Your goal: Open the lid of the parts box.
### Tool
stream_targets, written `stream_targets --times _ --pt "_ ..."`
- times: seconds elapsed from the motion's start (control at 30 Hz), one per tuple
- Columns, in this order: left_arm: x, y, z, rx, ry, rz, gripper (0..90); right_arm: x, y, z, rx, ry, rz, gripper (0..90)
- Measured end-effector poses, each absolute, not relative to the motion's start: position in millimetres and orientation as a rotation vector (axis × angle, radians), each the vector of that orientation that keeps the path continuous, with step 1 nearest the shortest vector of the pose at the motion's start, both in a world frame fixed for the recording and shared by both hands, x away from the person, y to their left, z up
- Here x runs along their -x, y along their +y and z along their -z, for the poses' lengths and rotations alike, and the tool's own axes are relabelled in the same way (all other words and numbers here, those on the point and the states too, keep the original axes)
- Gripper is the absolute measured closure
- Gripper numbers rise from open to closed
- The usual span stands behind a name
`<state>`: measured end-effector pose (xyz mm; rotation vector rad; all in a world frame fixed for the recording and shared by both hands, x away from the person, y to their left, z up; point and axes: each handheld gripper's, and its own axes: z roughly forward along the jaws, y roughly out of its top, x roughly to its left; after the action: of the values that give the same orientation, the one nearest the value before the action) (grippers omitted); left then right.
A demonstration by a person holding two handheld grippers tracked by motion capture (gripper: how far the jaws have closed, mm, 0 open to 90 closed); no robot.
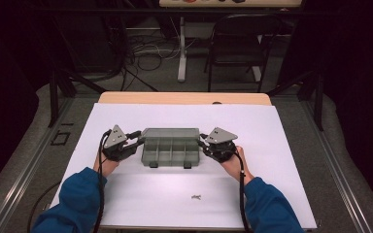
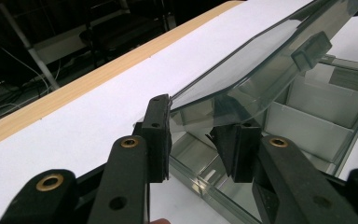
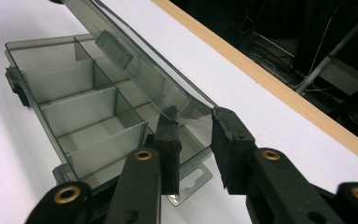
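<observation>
Clear compartment box (image 1: 170,148) sits mid-sheet on the white table cover (image 1: 272,194), long axis running left-right. Its lid (image 2: 242,70) is half raised, tilted over the far compartments. Left gripper (image 1: 135,141) at the box's left end, right gripper (image 1: 205,143) at its right end, equally near. Each gripper's jaws straddle a lid corner; contact uncertain, apparently not yet clamped. Small metal part (image 1: 196,196) lies nearer the person.

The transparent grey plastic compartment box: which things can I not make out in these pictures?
- High view: small dark object on the white sheet, too small to identify.
- Left gripper view: transparent grey plastic compartment box, far end cut off by the frame edge; raised lid blurs the compartments behind.
- Right gripper view: whether the right tool presses the lid is unclear.
</observation>
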<state>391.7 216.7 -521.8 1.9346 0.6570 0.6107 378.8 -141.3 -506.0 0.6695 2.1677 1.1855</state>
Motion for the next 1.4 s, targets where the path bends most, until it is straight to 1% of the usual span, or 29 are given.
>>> stream_targets --times 1.4 --pt "-412.5 217.4 504.9 -1.929 0.731 -0.562 74.2 -399.0 -137.8 492.0 -0.761 2.134 -1.198 76.5"
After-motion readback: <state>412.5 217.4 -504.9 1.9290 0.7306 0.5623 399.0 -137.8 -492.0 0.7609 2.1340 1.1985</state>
